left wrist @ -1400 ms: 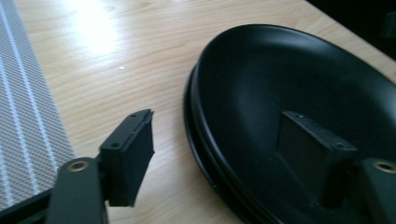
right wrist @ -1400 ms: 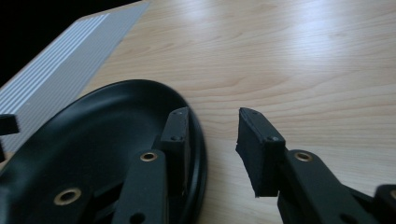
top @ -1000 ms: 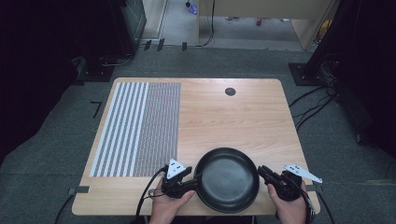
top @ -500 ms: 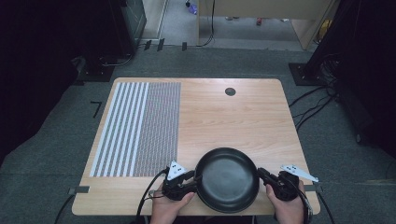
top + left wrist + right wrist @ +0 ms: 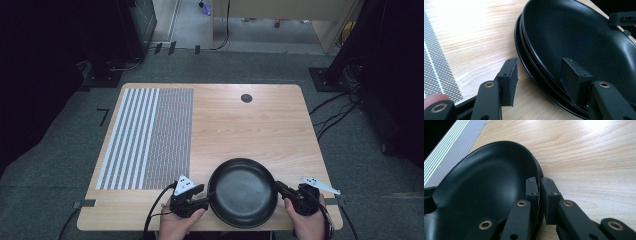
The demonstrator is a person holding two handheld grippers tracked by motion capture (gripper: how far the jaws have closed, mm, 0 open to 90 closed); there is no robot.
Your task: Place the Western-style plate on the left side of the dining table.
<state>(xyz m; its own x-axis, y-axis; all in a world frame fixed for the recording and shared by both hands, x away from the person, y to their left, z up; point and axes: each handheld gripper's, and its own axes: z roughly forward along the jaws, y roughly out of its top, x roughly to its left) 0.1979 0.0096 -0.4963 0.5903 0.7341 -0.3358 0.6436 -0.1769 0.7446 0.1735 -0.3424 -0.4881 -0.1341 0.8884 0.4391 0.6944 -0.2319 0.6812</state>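
Note:
A stack of black plates (image 5: 242, 192) sits near the wooden table's front edge, between my two grippers. My left gripper (image 5: 204, 198) straddles the stack's left rim (image 5: 529, 65): one pad (image 5: 509, 77) stands outside over the wood, the other (image 5: 574, 77) inside the top plate. Its jaws have just been opening, and a gap shows between the outer pad and the rim. My right gripper (image 5: 278, 189) is shut on the right rim, and its two pads (image 5: 531, 188) pinch the plate edges (image 5: 540, 182) between them.
A grey mat (image 5: 150, 135) with stripes and fine mesh covers the left part of the table (image 5: 260, 125). A small black round cap (image 5: 246, 98) lies near the far edge. Cables trail off the front edge by my left hand (image 5: 177, 225).
The plates and both hands stay almost where they were. The left gripper has shifted very slightly.

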